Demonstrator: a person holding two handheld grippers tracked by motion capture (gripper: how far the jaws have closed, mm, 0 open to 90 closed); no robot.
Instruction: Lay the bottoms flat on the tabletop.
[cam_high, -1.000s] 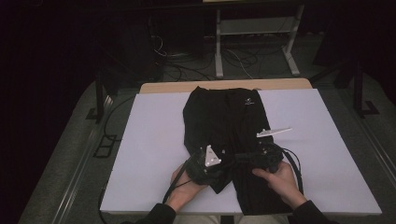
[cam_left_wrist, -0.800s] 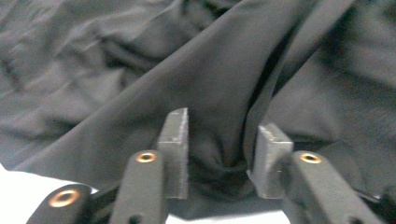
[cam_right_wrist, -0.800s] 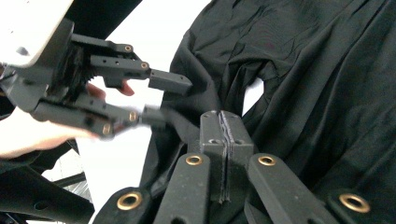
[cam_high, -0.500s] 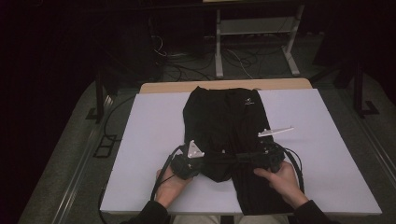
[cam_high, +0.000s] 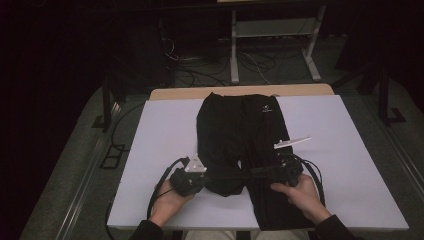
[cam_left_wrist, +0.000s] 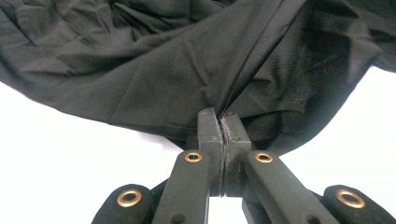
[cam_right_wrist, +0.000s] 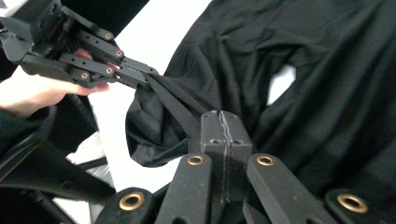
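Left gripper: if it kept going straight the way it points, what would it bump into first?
The black pants. The left gripper is shut on a fold of them, and more cloth lies straight ahead. Farther along seems to be the right gripper, though depth is unclear.

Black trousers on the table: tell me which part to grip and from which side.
Grip the black trousers at the near hem edge, coming in low from the person's side. That edge lies free and bunched near the table front, thin enough to pinch; both grippers already clamp it there.

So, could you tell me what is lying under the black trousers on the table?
Under the black trousers is the white table top, bare around them. Whatever the cloth covers cannot be seen. The left gripper and right gripper pinch one stretched fold.
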